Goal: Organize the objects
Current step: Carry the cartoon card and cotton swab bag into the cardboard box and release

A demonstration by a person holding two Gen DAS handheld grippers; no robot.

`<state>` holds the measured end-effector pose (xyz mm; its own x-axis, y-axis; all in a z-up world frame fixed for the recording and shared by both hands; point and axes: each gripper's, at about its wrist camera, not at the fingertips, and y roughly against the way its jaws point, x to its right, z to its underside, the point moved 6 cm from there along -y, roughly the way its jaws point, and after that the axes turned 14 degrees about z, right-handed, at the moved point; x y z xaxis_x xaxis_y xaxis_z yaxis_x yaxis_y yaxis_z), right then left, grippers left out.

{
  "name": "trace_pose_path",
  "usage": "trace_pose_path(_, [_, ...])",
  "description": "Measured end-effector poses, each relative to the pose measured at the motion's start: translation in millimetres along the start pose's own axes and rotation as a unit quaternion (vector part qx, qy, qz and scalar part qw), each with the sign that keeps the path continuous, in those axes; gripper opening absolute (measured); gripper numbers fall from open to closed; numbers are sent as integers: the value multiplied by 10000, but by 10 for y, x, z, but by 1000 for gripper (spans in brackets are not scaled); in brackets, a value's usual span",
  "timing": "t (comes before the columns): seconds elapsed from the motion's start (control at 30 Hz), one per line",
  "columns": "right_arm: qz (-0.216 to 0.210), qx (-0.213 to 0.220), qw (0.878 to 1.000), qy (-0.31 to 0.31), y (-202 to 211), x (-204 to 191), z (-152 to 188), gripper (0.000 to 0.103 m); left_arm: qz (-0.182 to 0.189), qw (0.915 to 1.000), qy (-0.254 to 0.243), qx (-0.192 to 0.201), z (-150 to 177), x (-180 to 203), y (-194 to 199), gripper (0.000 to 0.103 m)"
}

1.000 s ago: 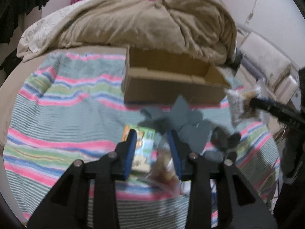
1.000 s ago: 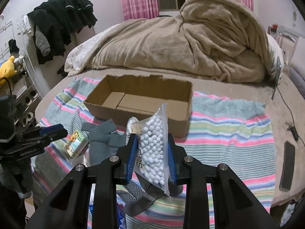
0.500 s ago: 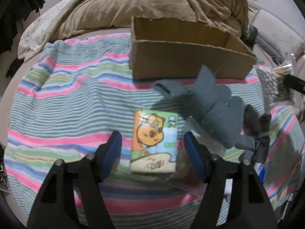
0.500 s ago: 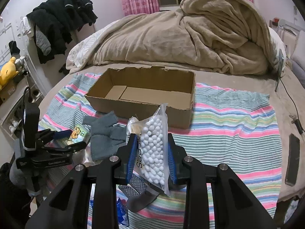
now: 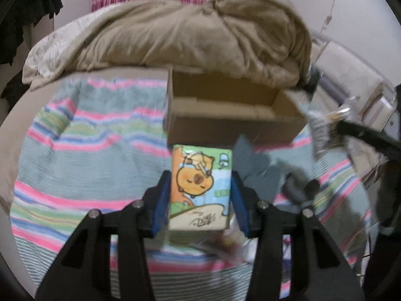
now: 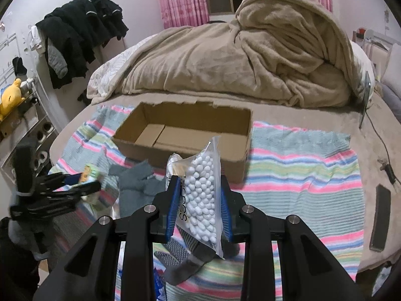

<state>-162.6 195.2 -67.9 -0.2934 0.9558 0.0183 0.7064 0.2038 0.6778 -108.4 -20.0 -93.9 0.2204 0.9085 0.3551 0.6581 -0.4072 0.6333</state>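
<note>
My left gripper (image 5: pixel 200 188) is shut on a tissue pack (image 5: pixel 200 188) printed with an orange cartoon animal and holds it above the striped blanket (image 5: pixel 82 155), in front of the open cardboard box (image 5: pixel 233 123). My right gripper (image 6: pixel 199 195) is shut on a clear bag of white beads (image 6: pixel 203 188), held upright in front of the same box (image 6: pixel 185 135). The left gripper with the pack also shows at the left of the right wrist view (image 6: pixel 82 183). Grey gloves (image 6: pixel 137 183) lie on the blanket between the grippers.
A heaped beige duvet (image 6: pixel 250 62) lies behind the box. A dark dotted glove (image 6: pixel 183 258) lies under the right gripper. A black phone (image 6: pixel 379 215) and a cable (image 6: pixel 383 150) lie at the bed's right edge. Dark clothes (image 6: pixel 82 37) hang at the left.
My left gripper closed on the tissue pack and lifted it off the blanket toward the box. My right gripper kept the bead bag and barely moved.
</note>
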Motion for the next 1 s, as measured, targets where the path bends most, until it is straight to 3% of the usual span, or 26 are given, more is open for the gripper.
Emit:
trace_pose_path(0.23, [-5, 207, 9998, 71, 20, -38, -254, 32, 125, 9993, -190, 280, -379, 111, 86, 47])
trace_pose_path(0.6, [-4, 304, 9995, -67, -232, -38, -579, 32, 567, 9969, -299, 450, -867, 260, -308, 47])
trace_pose_path(0.87, [-91, 68, 9999, -127, -656, -79, -610, 32, 950, 9950, -192, 249, -1034, 278, -853, 48])
trace_pose_path(1.0, [-135, -182, 9996, -147, -891, -89, -525, 32, 954, 9954, -114, -35, -980, 238, -1178, 48])
